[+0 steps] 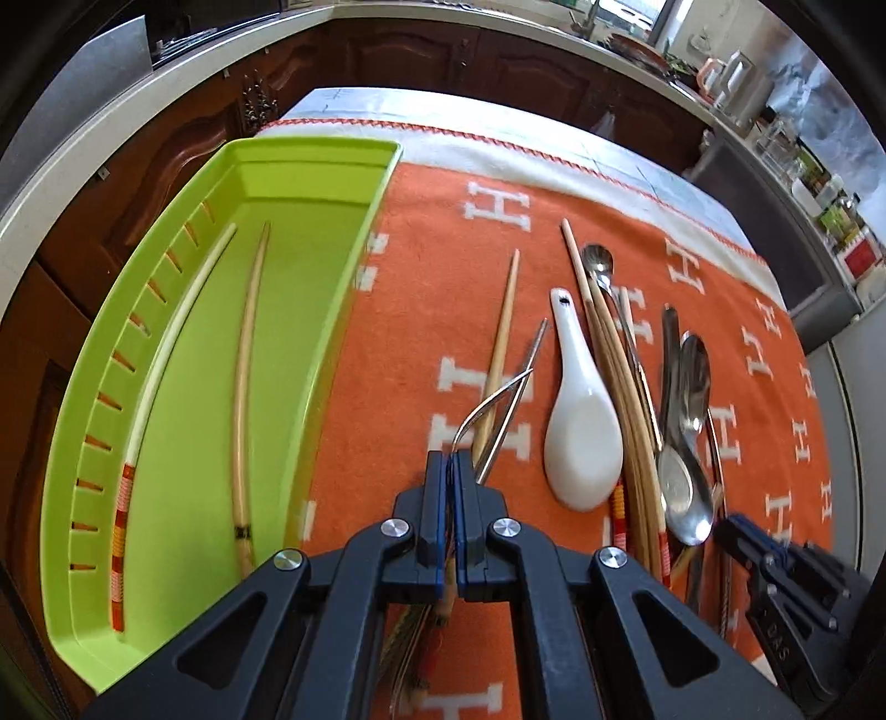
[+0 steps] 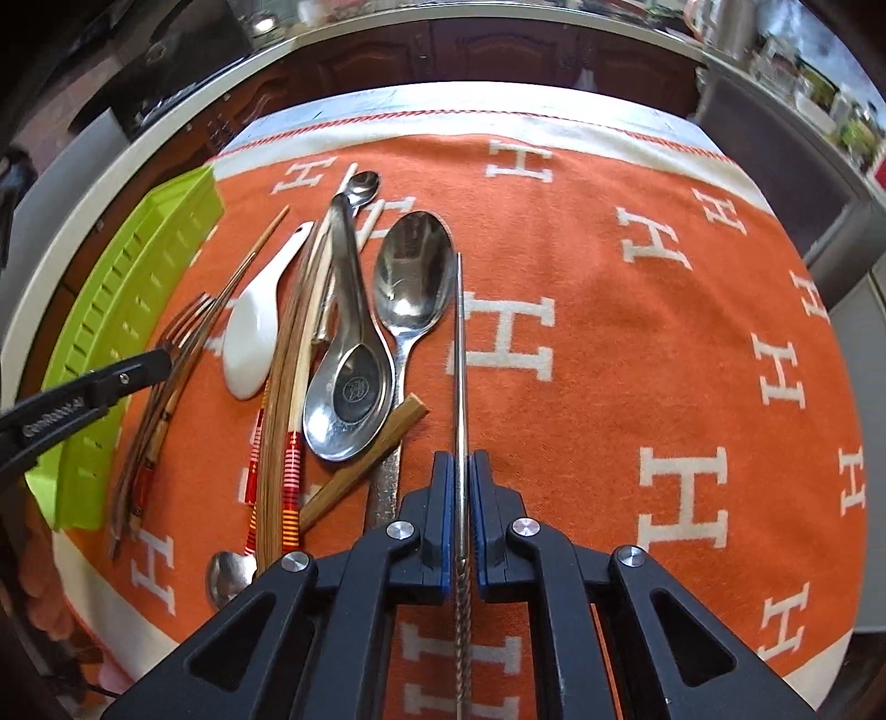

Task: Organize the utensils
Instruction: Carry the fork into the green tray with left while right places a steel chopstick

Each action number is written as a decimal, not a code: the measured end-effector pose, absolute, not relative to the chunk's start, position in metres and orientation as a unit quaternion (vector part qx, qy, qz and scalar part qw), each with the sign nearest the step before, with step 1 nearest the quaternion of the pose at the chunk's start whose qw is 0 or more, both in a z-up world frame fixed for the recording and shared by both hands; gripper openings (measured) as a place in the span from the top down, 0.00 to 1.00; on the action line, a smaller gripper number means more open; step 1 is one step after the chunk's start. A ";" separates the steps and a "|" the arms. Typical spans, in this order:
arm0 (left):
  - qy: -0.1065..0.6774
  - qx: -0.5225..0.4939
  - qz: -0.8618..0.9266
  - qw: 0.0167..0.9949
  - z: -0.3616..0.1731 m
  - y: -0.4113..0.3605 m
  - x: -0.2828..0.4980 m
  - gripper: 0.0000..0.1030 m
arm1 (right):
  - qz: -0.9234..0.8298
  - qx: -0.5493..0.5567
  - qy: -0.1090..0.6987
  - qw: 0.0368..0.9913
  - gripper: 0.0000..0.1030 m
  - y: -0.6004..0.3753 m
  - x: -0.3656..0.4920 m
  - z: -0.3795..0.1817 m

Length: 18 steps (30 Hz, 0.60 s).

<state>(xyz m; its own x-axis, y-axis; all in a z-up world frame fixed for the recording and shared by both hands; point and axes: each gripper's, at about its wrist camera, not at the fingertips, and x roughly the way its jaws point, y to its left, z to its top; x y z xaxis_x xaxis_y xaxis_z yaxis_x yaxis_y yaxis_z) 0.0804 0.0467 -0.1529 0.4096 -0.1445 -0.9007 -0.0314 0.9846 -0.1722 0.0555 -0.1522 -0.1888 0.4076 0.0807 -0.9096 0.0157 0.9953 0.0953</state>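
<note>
Over orange blanket (image 2: 609,310), left gripper (image 1: 451,459) fingers clamp a fork (image 1: 493,404); right gripper (image 2: 459,459) fingers clamp a metal chopstick (image 2: 459,354).

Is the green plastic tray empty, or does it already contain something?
Not empty: two pale chopsticks lie inside the green plastic tray; one has red-orange bands at its end.

Dark wooden cabinets (image 1: 421,52) under a pale countertop (image 1: 83,149); daylight from what may be a window (image 1: 637,16).
</note>
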 end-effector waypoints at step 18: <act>0.520 -0.133 -0.046 0.843 -0.093 0.060 0.076 1.00 | 0.078 0.213 0.515 0.827 0.95 -0.185 0.056 -0.138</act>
